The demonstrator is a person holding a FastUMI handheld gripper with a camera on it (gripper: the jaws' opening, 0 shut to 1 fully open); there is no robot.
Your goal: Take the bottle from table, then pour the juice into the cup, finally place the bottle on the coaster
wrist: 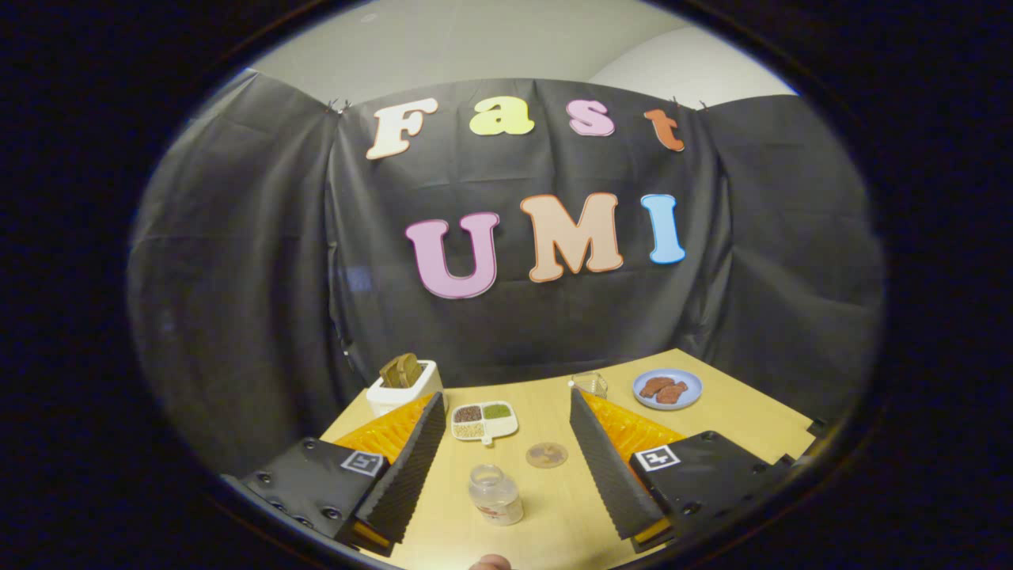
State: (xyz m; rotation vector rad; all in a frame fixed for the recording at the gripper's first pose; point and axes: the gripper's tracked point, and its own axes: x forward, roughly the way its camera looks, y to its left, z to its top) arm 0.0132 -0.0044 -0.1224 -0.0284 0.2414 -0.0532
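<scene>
The gripper [506, 416] has its fingers spread wide, grasping nothing. A clear bottle [495, 494] stands upright on the table [736, 416] between them, with a round coaster [547, 454] just beyond it.

Dim booth, soft overhead light, fisheye-bent edges (slightly blurred)
</scene>
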